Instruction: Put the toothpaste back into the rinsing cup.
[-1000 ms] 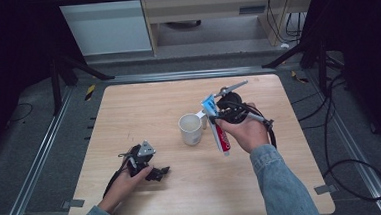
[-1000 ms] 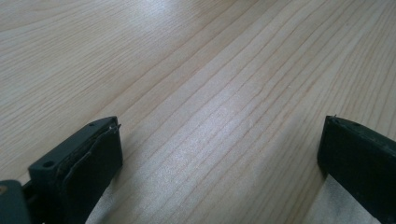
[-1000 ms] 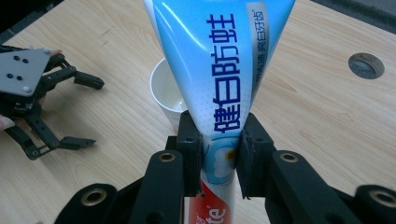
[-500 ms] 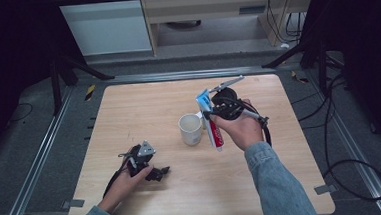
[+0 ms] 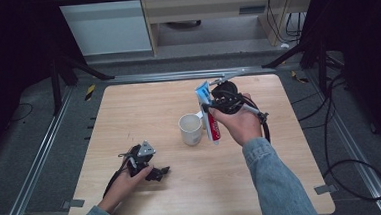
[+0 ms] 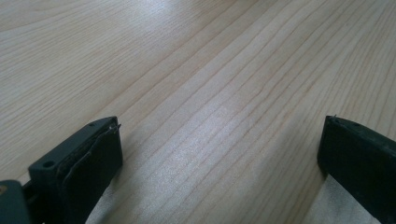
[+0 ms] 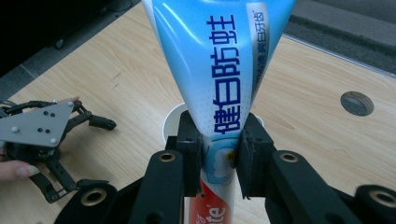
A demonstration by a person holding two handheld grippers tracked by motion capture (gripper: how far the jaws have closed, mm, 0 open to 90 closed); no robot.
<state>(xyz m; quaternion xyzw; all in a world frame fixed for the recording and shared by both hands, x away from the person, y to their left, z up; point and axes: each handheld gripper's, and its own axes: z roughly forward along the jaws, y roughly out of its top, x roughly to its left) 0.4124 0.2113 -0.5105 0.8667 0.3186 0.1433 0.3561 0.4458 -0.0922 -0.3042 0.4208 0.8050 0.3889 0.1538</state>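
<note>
**Toothpaste tube held upright beside the cup on a pale wood table**

The table (image 5: 143, 110) is a light, straight-grained wooden top with rounded corners, sitting inside a metal rail frame (image 5: 41, 151) on a dark grey floor. A small round grommet (image 7: 357, 103) is set into the wood in the right gripper view. Beyond the far edge stand a white cabinet (image 5: 106, 27) and a pale wooden shelf unit (image 5: 207, 9); black stand legs and loose cables (image 5: 330, 129) flank the table on both sides, and the surroundings are dark.

The right gripper (image 5: 209, 106), held above the table right of centre, has its jaws closed on a toothpaste tube (image 5: 209, 114), clamping it partway along the body. The tube stands roughly upright, blue and white flat end up, red end down, just beside the white cup (image 5: 190, 129), which stands upright on the wood near the middle.

The left gripper (image 5: 158, 173) rests low on the near left part of the table, well apart from the cup. Its jaws are spread wide with nothing between them but bare wood.
</note>
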